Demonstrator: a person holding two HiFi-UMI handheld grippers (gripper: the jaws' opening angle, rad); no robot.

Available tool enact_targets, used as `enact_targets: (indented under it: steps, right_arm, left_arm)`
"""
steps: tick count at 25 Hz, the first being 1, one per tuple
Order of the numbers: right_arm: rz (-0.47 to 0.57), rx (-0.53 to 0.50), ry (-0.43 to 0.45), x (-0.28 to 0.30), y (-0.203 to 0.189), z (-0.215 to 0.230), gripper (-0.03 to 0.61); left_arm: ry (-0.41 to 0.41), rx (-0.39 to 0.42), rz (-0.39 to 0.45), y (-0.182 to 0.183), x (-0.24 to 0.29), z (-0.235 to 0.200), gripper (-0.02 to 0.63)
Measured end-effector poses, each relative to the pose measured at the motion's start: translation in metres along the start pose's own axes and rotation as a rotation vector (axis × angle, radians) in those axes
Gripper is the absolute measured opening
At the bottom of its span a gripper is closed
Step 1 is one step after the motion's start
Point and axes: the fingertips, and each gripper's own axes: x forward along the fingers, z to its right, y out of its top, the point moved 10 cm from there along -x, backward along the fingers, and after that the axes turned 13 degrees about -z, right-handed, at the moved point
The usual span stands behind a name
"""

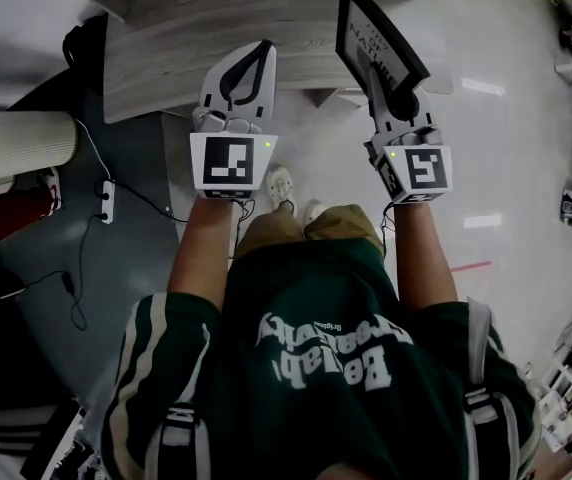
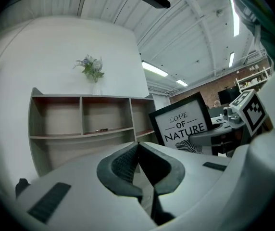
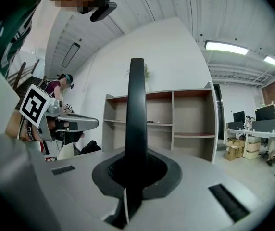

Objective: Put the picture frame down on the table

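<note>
Picture frame [image 1: 374,40] is off the table, pinched in the right gripper [image 1: 403,108].

Head view: the frame sticks up and away from us, tilted, with its print side turned left. It hangs over the right end of the wooden top [image 1: 196,38], near the front edge. We take that top for the table. The left gripper [image 1: 248,68] hovers over the front edge, left of centre, apart from the frame.

Left gripper view: its jaws are pressed together at the tips with nothing between them. The frame [image 2: 181,125] shows to the right, "LOVE OF NATURE" readable. A shelf unit [image 2: 82,124] stands ahead, with a vase of flowers [image 2: 93,72] on top.

Right gripper view: the jaws clamp the frame [image 3: 137,100] edge-on, and it runs straight up out of the pads. The grip looks centred on that side, so we expect little twist.

Our read: set-down not started. To do it well:
- Carry the frame forward past the front edge and stay inside the right corner.
- Lower it until the free edge touches wood, then tip it flat.
- Spread the jaws only once the top carries the weight.

We can't tell whether the back has a stand, so lying flat is the safe bet. The left gripper isn't needed.
</note>
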Motion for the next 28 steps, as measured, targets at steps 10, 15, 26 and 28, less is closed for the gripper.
enact_targets:
  steps: [10, 15, 26, 28]
  right_arm:
    - [0.012, -0.037, -0.011, -0.008, 0.011, -0.01, 0.038]
    - [0.033, -0.059, 0.019, -0.005, 0.016, -0.002, 0.038]
    - [-0.041, -0.151, 0.008, -0.048, 0.099, -0.051, 0.04]
    - [-0.031, -0.153, 0.011, -0.053, 0.101, -0.052, 0.038]
  left_arm:
    - [0.002, -0.009, 0.069, 0.019, -0.014, -0.001, 0.018]
    - [0.054, 0.028, 0.095, 0.031, -0.023, 0.002, 0.018]
    - [0.021, -0.073, 0.113, 0.085, -0.104, -0.011, 0.018]
    - [0.018, -0.077, 0.114, 0.088, -0.109, -0.004, 0.018]
